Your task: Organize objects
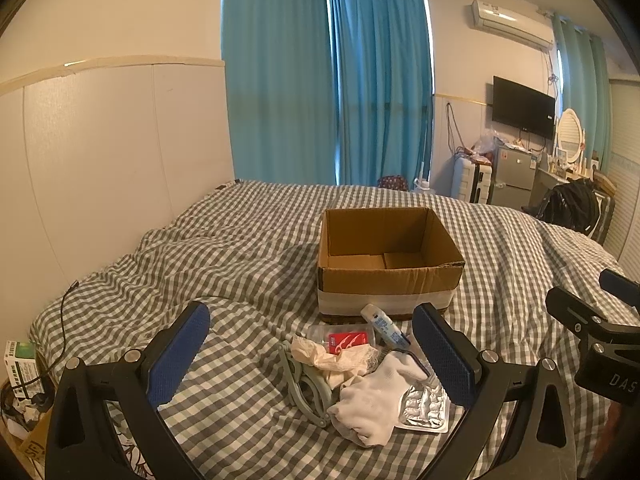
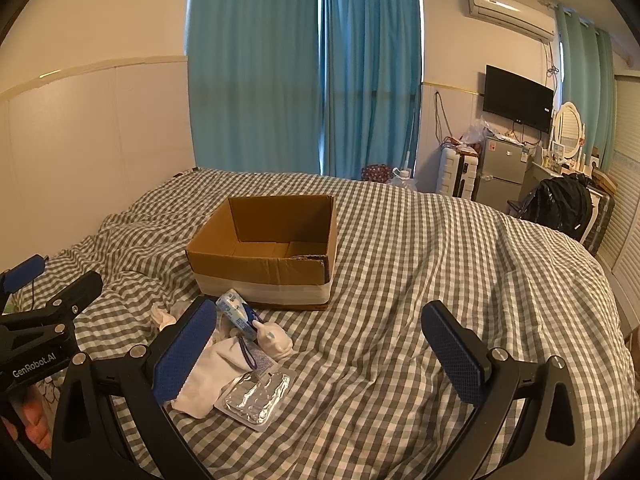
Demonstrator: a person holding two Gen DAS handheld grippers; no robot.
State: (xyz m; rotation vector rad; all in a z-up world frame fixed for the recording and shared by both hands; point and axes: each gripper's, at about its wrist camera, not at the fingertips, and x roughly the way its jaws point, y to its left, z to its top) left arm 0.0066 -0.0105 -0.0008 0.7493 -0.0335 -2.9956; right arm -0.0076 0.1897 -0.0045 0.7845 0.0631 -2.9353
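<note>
On the bed [image 1: 248, 240], covered in a grey-and-white check quilt, a small pile of things lies just in front of an open cardboard box [image 1: 386, 256] that looks empty.

Going left to right through the pile in the left wrist view: a grey-green plastic clip [image 1: 304, 388], stiff and thin-limbed, best taken across one limb. Partly over it lies a crumpled cream cloth [image 1: 332, 356], soft and light; a pinch on any raised fold should do. Behind it is a clear packet with a red card [image 1: 348, 340], flat and probably slippery, hard to lift off soft bedding except by an edge. Next, a white sock [image 1: 376, 400], limp and light, which will sag when lifted; pinch its bunched middle. A small white and blue tube [image 1: 384, 326] lies near the box wall, firm and rounded, so it may roll; grip across its body. Furthest right is a foil blister pack [image 1: 424, 404], shiny, thin and crinkly, partly under the sock; its rim is the place to hold.

The left gripper [image 1: 312, 352] hangs over the pile, fingers spread wide and holding nothing. The right gripper [image 2: 320, 348] is equally wide apart and empty, over bare quilt just right of the pile.

My guess is that nothing has gone into the box yet.
</note>
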